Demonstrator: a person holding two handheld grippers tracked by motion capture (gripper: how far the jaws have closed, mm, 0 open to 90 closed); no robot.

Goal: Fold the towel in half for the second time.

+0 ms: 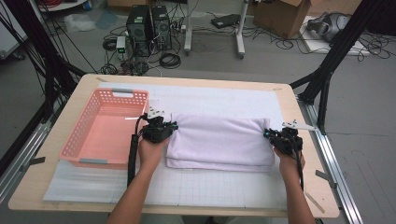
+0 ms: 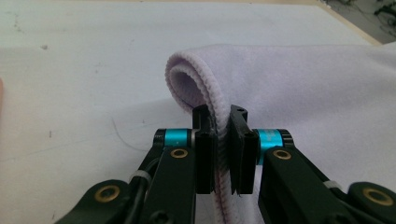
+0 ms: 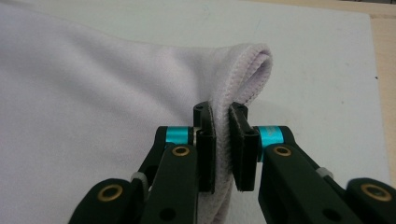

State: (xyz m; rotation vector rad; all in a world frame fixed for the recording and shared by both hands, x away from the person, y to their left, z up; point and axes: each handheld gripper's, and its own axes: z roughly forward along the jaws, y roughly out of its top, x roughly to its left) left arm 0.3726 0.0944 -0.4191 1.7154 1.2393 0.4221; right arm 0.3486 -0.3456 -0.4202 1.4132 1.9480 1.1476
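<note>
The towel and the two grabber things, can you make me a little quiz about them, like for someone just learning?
1. True or false: the left gripper has its jaws closed on a stitched edge of the white towel.
2. What is the right gripper pinching? A) the rim of the basket B) the towel's folded edge C) a cable
3. On which side of the towel does the pink basket sit in the high view?

Key:
1. True; the hem runs between both jaws.
2. B; the towel's edge curls over just past the jaws.
3. On its left, next to the left gripper.
</note>
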